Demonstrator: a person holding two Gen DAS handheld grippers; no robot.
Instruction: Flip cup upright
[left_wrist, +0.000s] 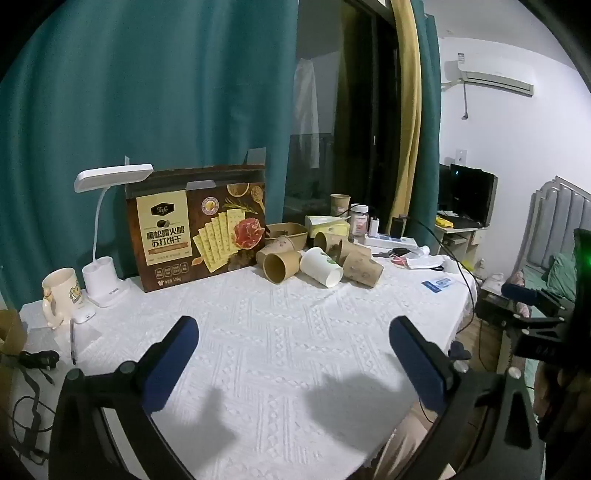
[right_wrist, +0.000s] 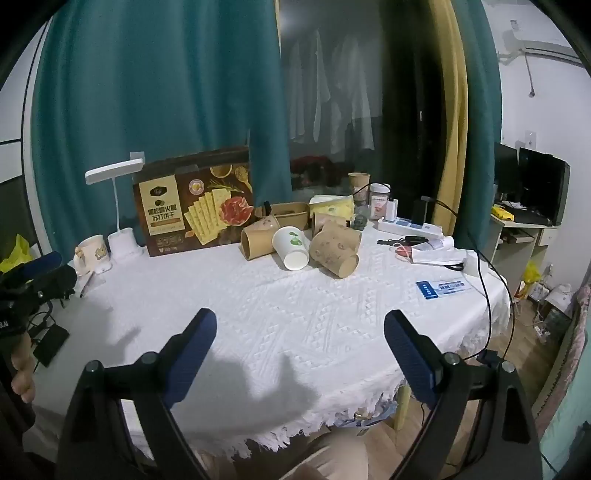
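gaping empty, both grippers' fingers (left_wrist: 173, 354) (right_wrist: 192, 343)

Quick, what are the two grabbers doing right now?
Left gripper: open, holding nothing.
Right gripper: open, holding nothing.

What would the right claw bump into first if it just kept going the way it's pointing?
Probably the bare white tablecloth: the open right claw tilts downward, with nothing between its fingers. If it cleared the cloth, the white paper cup lying on its side looks next in line, though depth is hard to judge.
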